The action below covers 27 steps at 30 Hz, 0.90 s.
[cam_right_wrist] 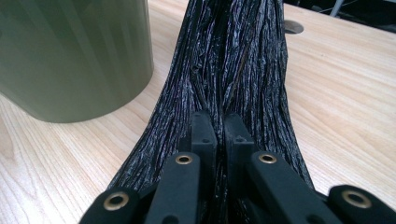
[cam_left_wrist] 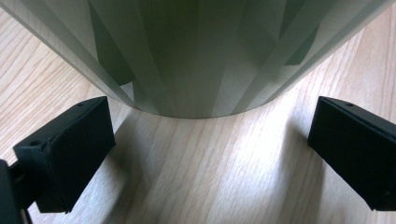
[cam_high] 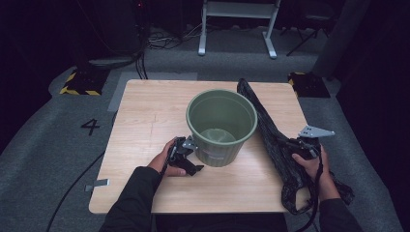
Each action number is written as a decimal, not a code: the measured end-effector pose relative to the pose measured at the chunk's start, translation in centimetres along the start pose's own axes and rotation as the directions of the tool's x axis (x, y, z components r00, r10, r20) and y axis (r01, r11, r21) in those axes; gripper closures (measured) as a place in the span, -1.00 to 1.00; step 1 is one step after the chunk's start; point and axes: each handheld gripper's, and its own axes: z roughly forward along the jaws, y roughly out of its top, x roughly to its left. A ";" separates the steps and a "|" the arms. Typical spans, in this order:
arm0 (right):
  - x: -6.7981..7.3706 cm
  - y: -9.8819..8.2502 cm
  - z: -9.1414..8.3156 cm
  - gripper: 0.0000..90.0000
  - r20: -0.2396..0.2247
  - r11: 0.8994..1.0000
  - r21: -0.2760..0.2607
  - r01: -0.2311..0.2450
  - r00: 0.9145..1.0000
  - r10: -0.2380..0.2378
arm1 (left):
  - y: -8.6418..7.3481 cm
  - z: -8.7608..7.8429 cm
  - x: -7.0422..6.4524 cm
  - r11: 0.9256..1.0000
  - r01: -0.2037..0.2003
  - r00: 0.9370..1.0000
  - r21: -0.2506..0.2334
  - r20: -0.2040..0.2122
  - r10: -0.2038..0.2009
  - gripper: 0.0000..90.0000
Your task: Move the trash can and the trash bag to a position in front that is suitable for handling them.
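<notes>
High view: green bin mid-table, black bag pinched at its right

High view puts the green bin (cam_high: 221,126) upright near the middle of the wooden table (cam_high: 145,116), its mouth open and its pale floor visible inside. It is a plain olive plastic pail, tapering toward the base, with faint vertical facets on its wall. Just to its right lies the black bag (cam_high: 268,130), a long crinkled strip of glossy plastic running from the far edge of the table toward the near right corner, where its end hangs over the edge.

The right gripper (cam_right_wrist: 218,135) has its jaws nearly together, clamped on a gathered fold of the bag (the creases bunch right at the pads). The left gripper (cam_left_wrist: 205,154) stands wide open, low at the bin's near left side; the bin's base sits ahead of and between the jaws, and neither pad touches it.

The left gripper view cuts off the bin's upper wall and rim. In the high view the person's right hand (cam_high: 314,164) covers part of the right gripper, and the bag's hanging end is dim against the floor.
</notes>
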 end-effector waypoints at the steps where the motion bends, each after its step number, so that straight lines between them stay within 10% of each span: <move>1: 0.0 0.0 0.0 0.92 0.000 1.000 0.000 0.000 1.000 0.000 | 0.0 0.0 0.0 1.000 0.000 1.000 0.000 0.000 0.000 -0.99; 27: 1.6 2.9 -2.4 0.93 -0.023 0.987 -0.147 0.065 0.997 -0.069 | -6.5 -5.5 -1.8 0.994 0.114 0.989 -0.007 -0.097 -0.114 -0.99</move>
